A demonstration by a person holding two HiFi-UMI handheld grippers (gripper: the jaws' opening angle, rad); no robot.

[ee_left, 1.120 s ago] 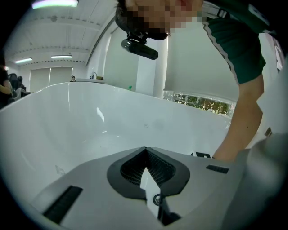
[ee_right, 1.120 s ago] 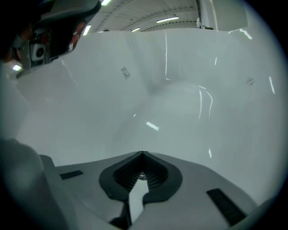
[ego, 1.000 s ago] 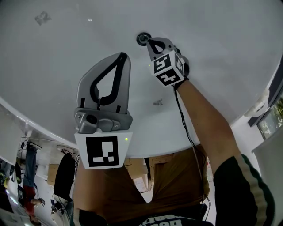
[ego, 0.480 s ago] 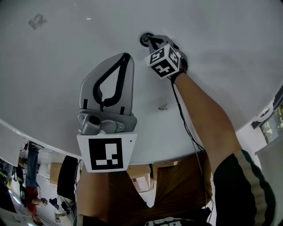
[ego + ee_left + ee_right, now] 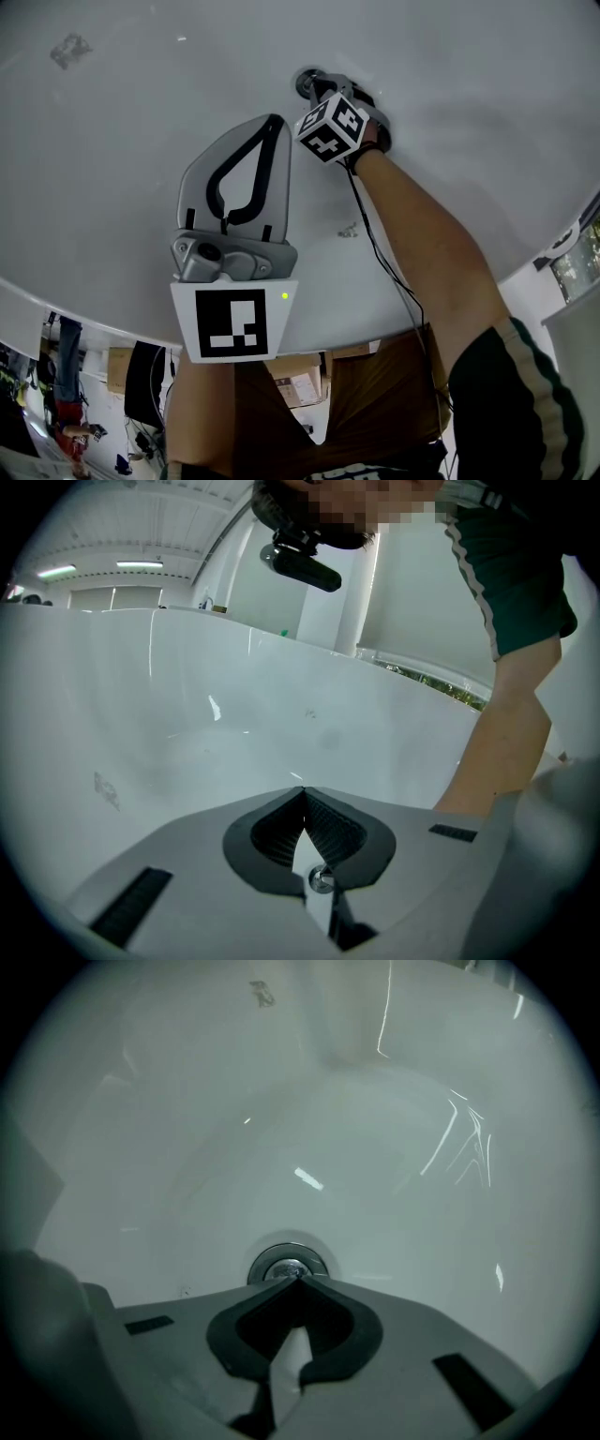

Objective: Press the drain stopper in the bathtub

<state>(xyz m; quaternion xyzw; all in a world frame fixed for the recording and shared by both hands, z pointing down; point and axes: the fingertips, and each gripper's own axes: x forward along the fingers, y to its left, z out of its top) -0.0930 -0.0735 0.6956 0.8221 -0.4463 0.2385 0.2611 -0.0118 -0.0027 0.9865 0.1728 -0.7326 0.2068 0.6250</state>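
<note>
Jaws (closed, dark-padded) seemingly touch round chrome stopper (image 5: 281, 1265).

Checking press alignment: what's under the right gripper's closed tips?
The round chrome drain stopper in the white bathtub floor sits under the right gripper. Its shut jaws cover the stopper's near edge, so contact cannot be confirmed.

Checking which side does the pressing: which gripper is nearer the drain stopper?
Right. The right gripper has its shut tips right at the drain stopper. The left gripper hangs well short of it, above the bare bathtub floor.
</note>
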